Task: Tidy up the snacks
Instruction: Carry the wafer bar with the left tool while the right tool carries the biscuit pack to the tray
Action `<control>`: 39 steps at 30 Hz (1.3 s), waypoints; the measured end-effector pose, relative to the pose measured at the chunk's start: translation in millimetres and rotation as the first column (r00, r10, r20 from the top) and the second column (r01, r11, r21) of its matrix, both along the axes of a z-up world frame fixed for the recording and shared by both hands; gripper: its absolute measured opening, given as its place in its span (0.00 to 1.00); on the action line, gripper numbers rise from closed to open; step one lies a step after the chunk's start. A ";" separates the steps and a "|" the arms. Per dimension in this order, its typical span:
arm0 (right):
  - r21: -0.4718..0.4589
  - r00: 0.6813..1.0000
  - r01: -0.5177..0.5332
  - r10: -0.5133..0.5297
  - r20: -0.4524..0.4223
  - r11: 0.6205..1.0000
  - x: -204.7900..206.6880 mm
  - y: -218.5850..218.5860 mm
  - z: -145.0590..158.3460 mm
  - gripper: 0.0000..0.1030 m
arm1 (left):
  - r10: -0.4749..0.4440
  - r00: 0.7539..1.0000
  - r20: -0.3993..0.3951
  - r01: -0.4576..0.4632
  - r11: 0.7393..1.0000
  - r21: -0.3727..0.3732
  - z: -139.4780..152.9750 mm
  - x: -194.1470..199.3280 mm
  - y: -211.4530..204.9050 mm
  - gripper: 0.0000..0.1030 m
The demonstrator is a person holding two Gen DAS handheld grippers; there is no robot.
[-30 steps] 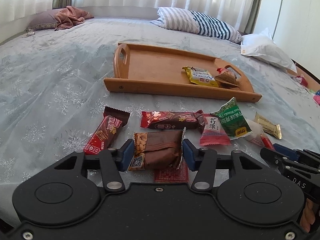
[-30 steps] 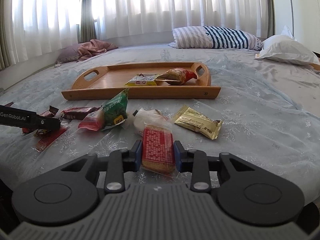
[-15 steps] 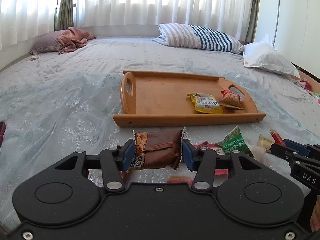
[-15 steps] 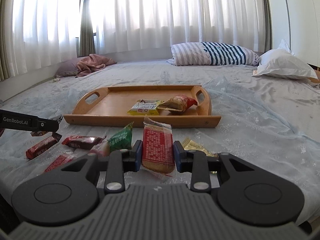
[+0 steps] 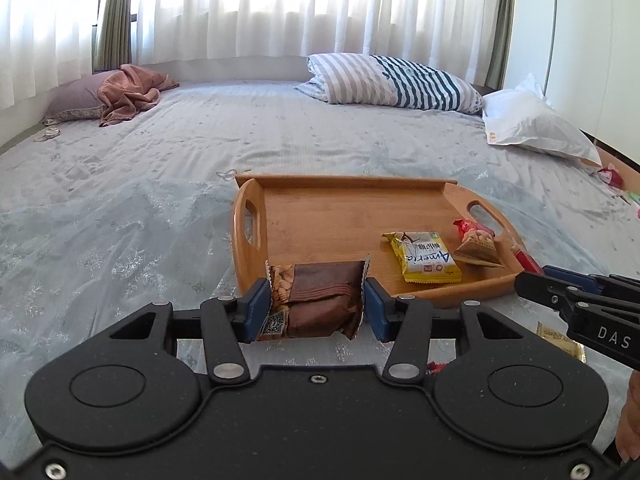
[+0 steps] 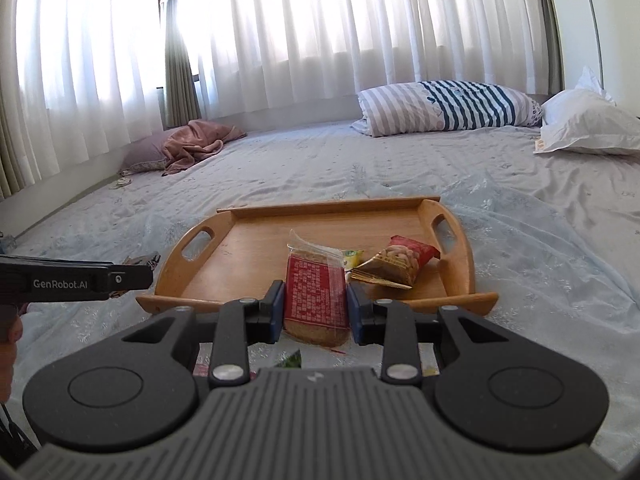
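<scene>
Left wrist view: the left gripper [image 5: 316,306] is clamped on a brown snack bar [image 5: 320,300], held level above the bedsheet [image 5: 120,240] at the near edge of the wooden tray [image 5: 320,216]. Beside it, the right gripper [image 6: 316,310] pinches a red cracker packet [image 6: 316,296] upright, before that tray, where a yellow packet [image 5: 424,256] and peanut bag [image 5: 478,244] lie.

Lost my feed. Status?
Left gripper shut on brown bar. Right gripper shut on red pack. Tray ahead, path clear.
</scene>
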State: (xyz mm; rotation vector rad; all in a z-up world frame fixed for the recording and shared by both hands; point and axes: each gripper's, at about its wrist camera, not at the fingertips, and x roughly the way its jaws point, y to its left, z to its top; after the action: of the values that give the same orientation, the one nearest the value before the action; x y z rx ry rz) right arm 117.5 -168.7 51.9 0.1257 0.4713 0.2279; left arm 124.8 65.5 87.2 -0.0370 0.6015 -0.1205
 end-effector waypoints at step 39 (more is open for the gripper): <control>0.208 0.897 0.117 -0.013 -0.442 0.971 176.3 56.6 -44.1 0.38 | -0.002 0.987 -0.162 0.027 0.988 0.151 -60.3 120.9 -30.7 0.47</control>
State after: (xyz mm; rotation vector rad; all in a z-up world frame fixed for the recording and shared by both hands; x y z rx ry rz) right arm 293.8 -112.1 7.9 0.4267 0.8897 0.1866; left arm 245.7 34.8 27.0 0.1069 0.7717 -0.0854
